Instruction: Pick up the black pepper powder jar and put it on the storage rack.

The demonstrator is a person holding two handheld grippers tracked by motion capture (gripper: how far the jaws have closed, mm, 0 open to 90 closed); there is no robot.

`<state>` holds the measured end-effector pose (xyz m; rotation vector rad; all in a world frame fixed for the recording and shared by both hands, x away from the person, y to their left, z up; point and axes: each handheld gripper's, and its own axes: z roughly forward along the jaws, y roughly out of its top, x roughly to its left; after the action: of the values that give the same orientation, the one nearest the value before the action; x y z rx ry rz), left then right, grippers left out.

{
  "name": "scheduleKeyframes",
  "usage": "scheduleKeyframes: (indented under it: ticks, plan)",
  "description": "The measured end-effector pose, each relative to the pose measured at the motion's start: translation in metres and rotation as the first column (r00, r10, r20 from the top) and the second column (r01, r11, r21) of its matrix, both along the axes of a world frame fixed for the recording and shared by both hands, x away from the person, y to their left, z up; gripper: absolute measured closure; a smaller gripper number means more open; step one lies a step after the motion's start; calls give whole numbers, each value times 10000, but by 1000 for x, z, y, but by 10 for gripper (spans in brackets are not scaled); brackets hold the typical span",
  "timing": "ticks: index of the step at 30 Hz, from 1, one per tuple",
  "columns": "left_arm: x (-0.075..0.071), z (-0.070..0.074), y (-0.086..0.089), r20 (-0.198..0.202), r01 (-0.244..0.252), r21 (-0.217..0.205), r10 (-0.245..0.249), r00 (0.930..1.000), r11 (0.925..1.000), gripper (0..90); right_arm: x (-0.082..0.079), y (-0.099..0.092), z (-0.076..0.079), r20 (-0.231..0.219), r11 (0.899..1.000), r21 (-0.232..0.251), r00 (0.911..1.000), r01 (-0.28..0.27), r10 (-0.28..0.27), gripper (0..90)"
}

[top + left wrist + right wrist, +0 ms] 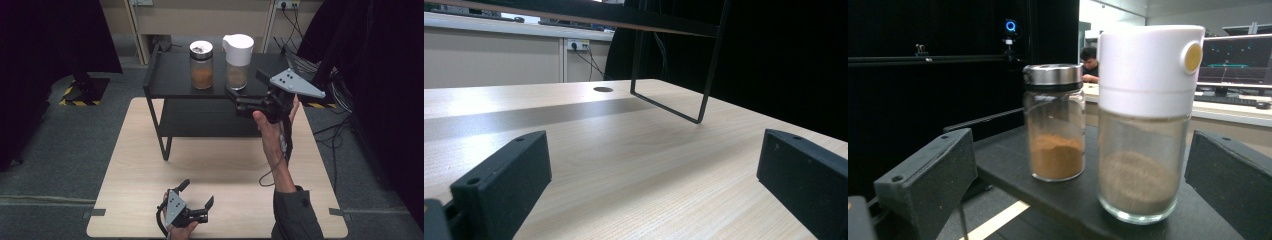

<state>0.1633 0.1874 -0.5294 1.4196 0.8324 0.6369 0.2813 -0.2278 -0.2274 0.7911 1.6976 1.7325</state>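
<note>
Now right gripper (235,97) gapes near glass white-capped jar (1143,125).

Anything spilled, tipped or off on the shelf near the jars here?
Nothing stands out. The white-capped jar and the metal-lidded jar both stand upright on the black shelf, close together, with no powder spilled around them. The right claw is open, next to the white-capped jar.

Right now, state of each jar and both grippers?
Steel-lid jar: upright on shelf, lid on, partly filled with brown powder.
White-cap jar: upright on shelf, capped, partly filled, apart from the other jar.
Right gripper: jaws open, aimed at white-cap jar, holding nothing.
Left gripper: jaws open, empty, low over the table.
</note>
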Motion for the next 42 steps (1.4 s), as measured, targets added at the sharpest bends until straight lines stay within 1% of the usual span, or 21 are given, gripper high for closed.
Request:
scheduleKeyframes:
  ticks: [6, 9, 16, 23, 25, 27, 31, 33, 38, 42]
  plan:
    - [0, -1, 0, 45, 29, -56, -29, 10000, 10000, 1, -15, -3, -16, 149, 10000, -70, 9999, -40, 41, 4]
    - [0, -1, 1, 57, 46, -44, -45, 10000, 10000, 1, -21, -4, -25, 129, 9999, -82, 9999, -76, 77, 4]
    - [0, -1, 0, 37, 43, -19, -43, 10000, 10000, 1, -29, -6, -43, 42, 9998, -161, 9999, -108, 108, 4]
    - [0, -1, 1, 53, 47, -47, -47, 10000, 10000, 1, -40, -9, -65, 16, 9998, -84, 9998, -195, 195, 4]
    - [0, -1, 1, 53, 47, -51, -47, 10000, 10000, 1, -43, -10, -73, -28, 9998, -5, 9998, -195, 195, 4]
    - [0, -1, 1, 46, 48, -52, -48, 10000, 10000, 1, -46, -11, -79, -57, 9998, -27, 9998, -172, 172, 4]
    - [0, -1, 1, 45, 50, -29, -50, 10000, 10000, 1, -53, -13, -96, 1, 9999, -149, 10000, -85, 85, 4]
    - [0, -1, 1, 49, 48, -18, -48, 10000, 10000, 1, -57, -13, -104, -17, 9996, -266, 10000, 66, -66, 4]
    - [0, 0, 0, 47, 41, 0, -41, 10000, 10000, 1, -64, -20, -127, -193, 10000, -59, 9998, 16, -17, 4]
    - [0, 0, 0, 55, 41, 14, -41, 10000, 10000, 1, -71, -23, -142, -253, 9999, -73, 9996, 81, -82, 4]
